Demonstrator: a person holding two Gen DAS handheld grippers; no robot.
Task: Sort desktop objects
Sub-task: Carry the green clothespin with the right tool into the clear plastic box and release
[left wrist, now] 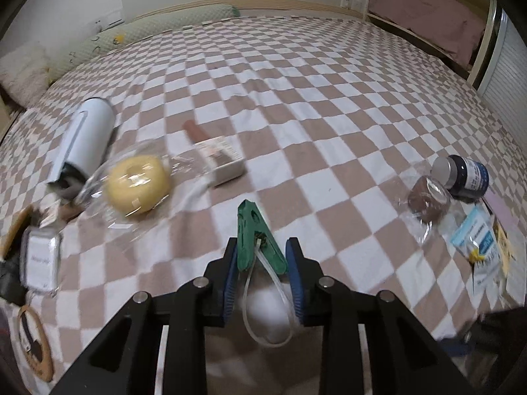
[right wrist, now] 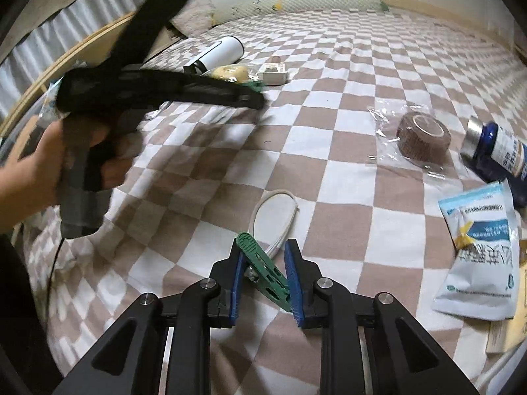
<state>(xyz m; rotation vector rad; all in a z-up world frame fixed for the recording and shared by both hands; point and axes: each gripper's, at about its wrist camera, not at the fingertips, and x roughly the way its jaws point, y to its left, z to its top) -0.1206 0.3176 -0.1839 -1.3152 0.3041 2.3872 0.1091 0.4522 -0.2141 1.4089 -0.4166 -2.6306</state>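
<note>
Two green pegs: my left gripper (left wrist: 262,260) clamps one peg (left wrist: 255,237), my right gripper (right wrist: 263,266) another (right wrist: 263,270). Pouch (right wrist: 481,256) lettering unreadable.

Left gripper (left wrist: 263,256), low centre of its frame, jaws narrowed; right gripper (right wrist: 263,263) likewise; hand (right wrist: 39,164) at left edge.

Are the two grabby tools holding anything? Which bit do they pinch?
Yes, each tool pinches a green clothespin by its two handle ends: the left tool holds one green clothespin, the right tool another clothespin.
</note>
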